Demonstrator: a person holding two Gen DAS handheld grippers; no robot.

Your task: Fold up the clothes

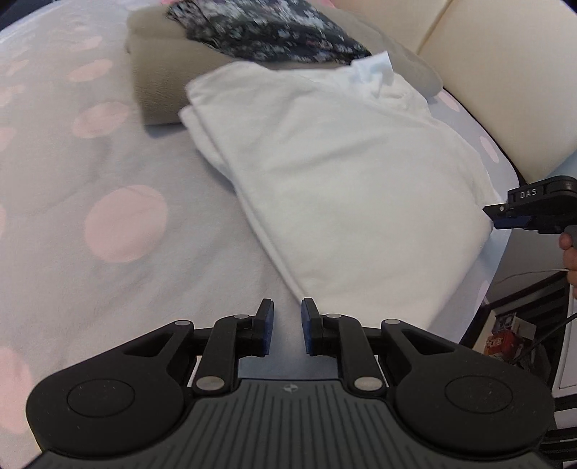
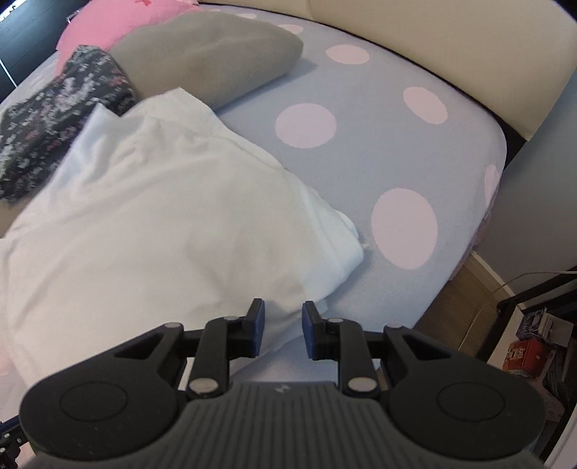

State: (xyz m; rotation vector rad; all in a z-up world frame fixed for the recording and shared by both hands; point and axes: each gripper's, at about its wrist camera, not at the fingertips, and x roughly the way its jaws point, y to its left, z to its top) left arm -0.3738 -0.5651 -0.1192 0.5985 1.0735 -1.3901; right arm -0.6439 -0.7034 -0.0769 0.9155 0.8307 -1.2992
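The white garment point(image 1: 346, 187) is lying on the bed point(image 1: 108, 223), doubled over itself into a long panel, with layered edges showing along its left side. It is resting partly against a grey folded cloth point(image 1: 155, 83), and a dark flowered garment point(image 1: 267, 32) is sitting on top of that cloth, so the far corner seems to serve as a stack for finished pieces.

The left gripper point(image 1: 287, 326) is hovering just above the near corner of the white garment, with its jaws parted and nothing between them. The right gripper point(image 2: 283, 330) is also standing released, empty, over the garment's near right edge. I judge that the two tools are placed at the two near corners because from there the panel can be taken evenly on both sides.

The scene is fitting two stages: the garment may be waiting for one more fold, or the grippers may have let it go as folded.
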